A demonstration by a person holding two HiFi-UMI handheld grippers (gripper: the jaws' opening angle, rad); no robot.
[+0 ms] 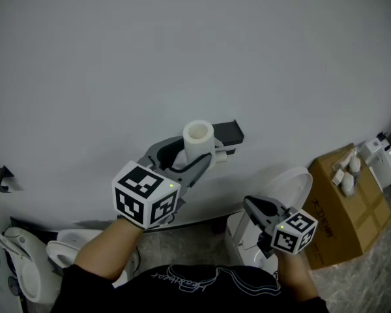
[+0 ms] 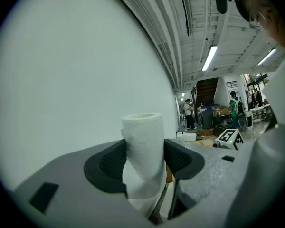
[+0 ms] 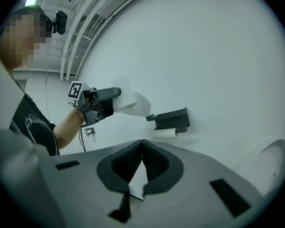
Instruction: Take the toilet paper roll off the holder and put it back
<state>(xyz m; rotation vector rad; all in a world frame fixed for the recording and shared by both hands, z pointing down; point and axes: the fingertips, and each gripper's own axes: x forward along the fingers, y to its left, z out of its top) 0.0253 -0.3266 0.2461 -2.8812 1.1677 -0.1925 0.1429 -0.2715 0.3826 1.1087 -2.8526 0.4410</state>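
Firmly, the left tongs [image 2: 143, 159] were clamped on the toilet paper roll [image 2: 142, 137]. Both dark pads [image 2: 113, 163] pressed into its soft sides, and the paper was squeezed in where they met it. The roll stood roughly upright between the jaws, with its open core end on top and its upper part rising above the pads. The right tongs [image 3: 142, 160] were closed with nothing in them, their tips meeting in a narrow line. They were held lower and to the right, well apart from the roll.

Seen from the right gripper view, the roll was off the holder [image 3: 171, 118]. It hung in the air up and to the left of it, near but not touching. The holder was a dark bracket fixed to the pale wall [image 1: 182, 44], and a small white cylinder [image 3: 164, 134] lay just beneath it. In the head view the roll sat close in front of the holder's left end.

Further out, a white toilet [image 1: 293, 184] stood against the wall below and to the right of the holder. A cardboard box [image 1: 342, 204] stood on the floor beside it, to the right.
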